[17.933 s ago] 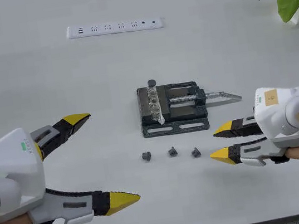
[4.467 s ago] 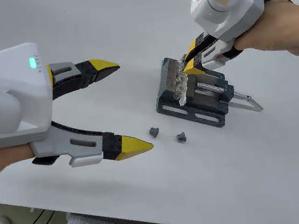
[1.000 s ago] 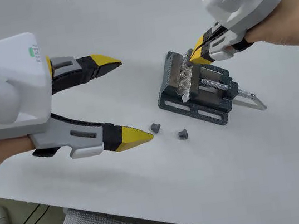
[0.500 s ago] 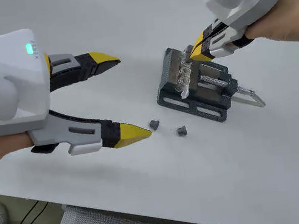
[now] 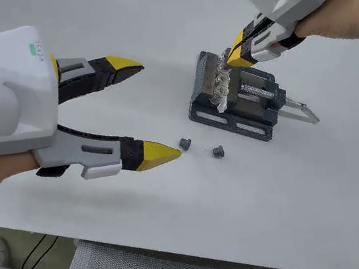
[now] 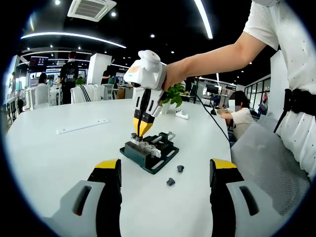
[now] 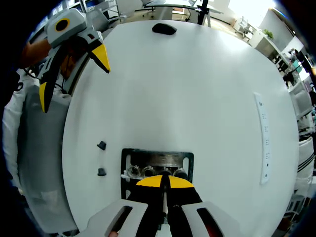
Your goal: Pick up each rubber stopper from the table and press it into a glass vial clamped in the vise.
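Head view: right claw down on the vials

Right gripper point(image 5: 230, 59), jaws closed, tips on the vial row point(image 5: 222, 87) in the vise point(image 5: 245, 123); whether it pinches a stopper, cannot tell. Just before the vise lie the near stopper point(image 5: 184, 144) and the far stopper point(image 5: 218, 151). The left gripper point(image 5: 160, 107), wide open, has its lower tip beside them. A power strip point(image 7: 265, 143) lies well beyond the vise.

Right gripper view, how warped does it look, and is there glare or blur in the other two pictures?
Right gripper view: heavy fisheye, the table bulges like a dome and the power strip bends. Left gripper view: ceiling light strips blow out against a dark ceiling, yet the vise is sharp. Head view: soft even light, faint shadows, the left gripper looms large but crisp.
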The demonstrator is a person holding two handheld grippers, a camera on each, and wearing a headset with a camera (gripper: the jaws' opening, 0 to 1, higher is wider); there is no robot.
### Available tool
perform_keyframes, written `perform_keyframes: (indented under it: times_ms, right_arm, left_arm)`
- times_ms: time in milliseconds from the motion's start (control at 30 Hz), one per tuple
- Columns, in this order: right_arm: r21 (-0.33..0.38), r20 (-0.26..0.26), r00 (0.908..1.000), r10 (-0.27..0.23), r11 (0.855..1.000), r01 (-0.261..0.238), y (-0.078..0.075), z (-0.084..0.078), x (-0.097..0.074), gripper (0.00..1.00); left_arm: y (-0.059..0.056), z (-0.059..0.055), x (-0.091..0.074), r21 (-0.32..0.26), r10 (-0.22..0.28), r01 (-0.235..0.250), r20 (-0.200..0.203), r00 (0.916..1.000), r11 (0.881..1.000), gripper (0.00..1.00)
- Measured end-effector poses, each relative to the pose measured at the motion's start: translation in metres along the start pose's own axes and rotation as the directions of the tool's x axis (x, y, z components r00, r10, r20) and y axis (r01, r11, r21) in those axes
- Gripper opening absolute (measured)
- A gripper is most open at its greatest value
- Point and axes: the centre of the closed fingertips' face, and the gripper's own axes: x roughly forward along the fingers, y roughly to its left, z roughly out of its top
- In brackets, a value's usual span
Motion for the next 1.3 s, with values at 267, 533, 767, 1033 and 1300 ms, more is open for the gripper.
perform_keyframes:
  times_ms: [267, 533, 767, 1033, 1300]
  right_arm:
    - [-0.022, -0.017, 0.9998, 0.011, 1.000, -0.012, -0.0009, -0.0010, 0.0007, 0.00]
    - [-0.034, -0.032, 0.9993, 0.020, 0.999, -0.021, -0.0017, -0.0032, 0.0015, 0.00]
    - [-0.063, -0.049, 0.9986, 0.021, 0.998, -0.024, -0.0009, -0.0042, 0.0026, 0.00]
    - [-0.051, -0.047, 0.9985, 0.026, 0.998, -0.029, -0.0012, -0.0056, 0.0034, 0.00]
    - [-0.033, -0.040, 0.9990, 0.020, 0.999, -0.022, -0.0001, -0.0044, 0.0030, 0.00]
  left_arm:
    - [0.0008, -0.0009, 0.0006, -0.002, 0.000, 0.000, 0.002, 1.0000, 1.000, 0.71]
    - [0.0018, -0.0006, 0.0010, -0.001, -0.002, 0.002, 0.004, 1.0000, 1.000, 0.71]
    - [0.0030, 0.0009, 0.0019, -0.002, 0.000, 0.000, 0.008, 1.0000, 1.000, 0.71]
    - [0.0021, 0.0011, 0.0034, -0.002, -0.006, 0.006, 0.006, 1.0000, 1.000, 0.69]
    - [0.0020, 0.0044, 0.0046, -0.003, -0.004, 0.004, 0.015, 0.9999, 1.000, 0.69]
